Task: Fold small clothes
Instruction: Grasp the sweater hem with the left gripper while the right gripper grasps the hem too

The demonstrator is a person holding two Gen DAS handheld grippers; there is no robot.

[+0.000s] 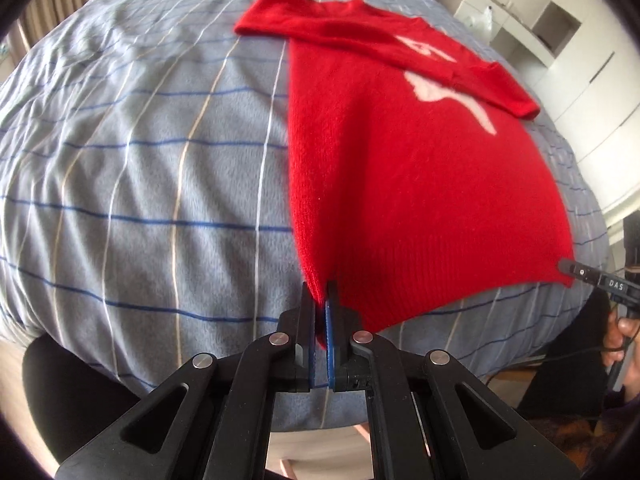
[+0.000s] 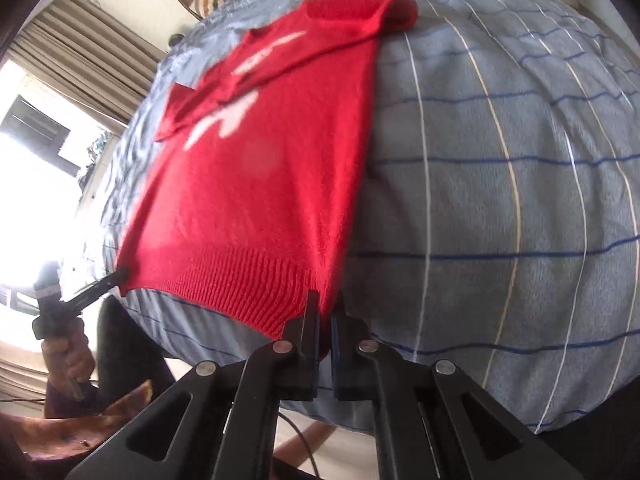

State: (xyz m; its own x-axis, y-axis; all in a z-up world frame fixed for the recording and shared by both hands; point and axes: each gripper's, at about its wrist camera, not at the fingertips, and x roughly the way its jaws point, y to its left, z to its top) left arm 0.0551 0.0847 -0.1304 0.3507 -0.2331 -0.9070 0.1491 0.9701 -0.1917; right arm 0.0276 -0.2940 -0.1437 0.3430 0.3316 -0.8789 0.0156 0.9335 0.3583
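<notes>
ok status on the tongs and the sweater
Left tongs shut on red sweater hem corner. Right tongs shut on the other. Sleeves folded in. Nothing in the way.

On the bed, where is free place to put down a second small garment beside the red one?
The checked blanket is bare left of the red sweater, and also on its right side. The near hem is crowded: left tool and right tool grip its corners.

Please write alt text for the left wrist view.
The left claw is shut on the near hem corner of a red sweater lying on a grey-blue checked blanket. The right claw meets the other hem corner.
</notes>
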